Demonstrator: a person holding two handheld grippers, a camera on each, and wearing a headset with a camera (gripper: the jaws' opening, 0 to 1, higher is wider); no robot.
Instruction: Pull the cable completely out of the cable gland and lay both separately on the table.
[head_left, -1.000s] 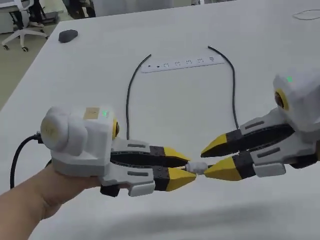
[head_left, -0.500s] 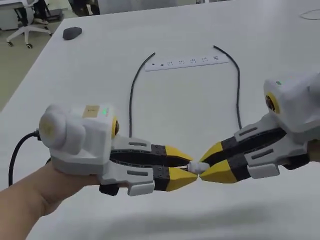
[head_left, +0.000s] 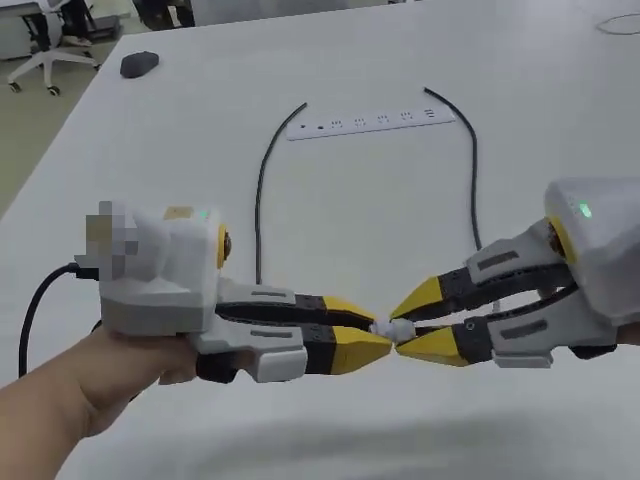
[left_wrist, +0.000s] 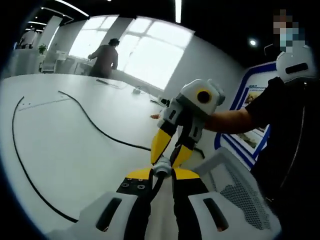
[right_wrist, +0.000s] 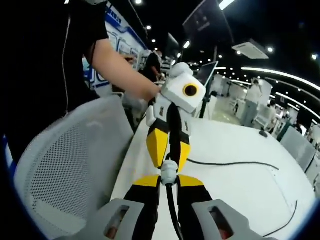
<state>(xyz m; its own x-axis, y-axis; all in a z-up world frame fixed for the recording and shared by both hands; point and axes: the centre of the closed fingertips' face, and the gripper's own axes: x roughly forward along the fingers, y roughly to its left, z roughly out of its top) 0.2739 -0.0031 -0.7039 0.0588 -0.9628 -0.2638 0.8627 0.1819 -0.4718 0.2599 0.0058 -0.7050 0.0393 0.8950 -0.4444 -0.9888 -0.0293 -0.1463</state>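
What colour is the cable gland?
The cable gland is white; clearest in the right gripper view.

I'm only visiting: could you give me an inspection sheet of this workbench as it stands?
Surface: white table, matt.
Job's things: cable gland held above the table between the gripper tips; black cable runs from it, not yet out.
Clutter: power strip; mouse.
Grippers: left gripper shut on the gland; right gripper tips at it, grip unclear.
Cables: dark lead behind the left gripper.
Surroundings: mesh chair; person by the windows.
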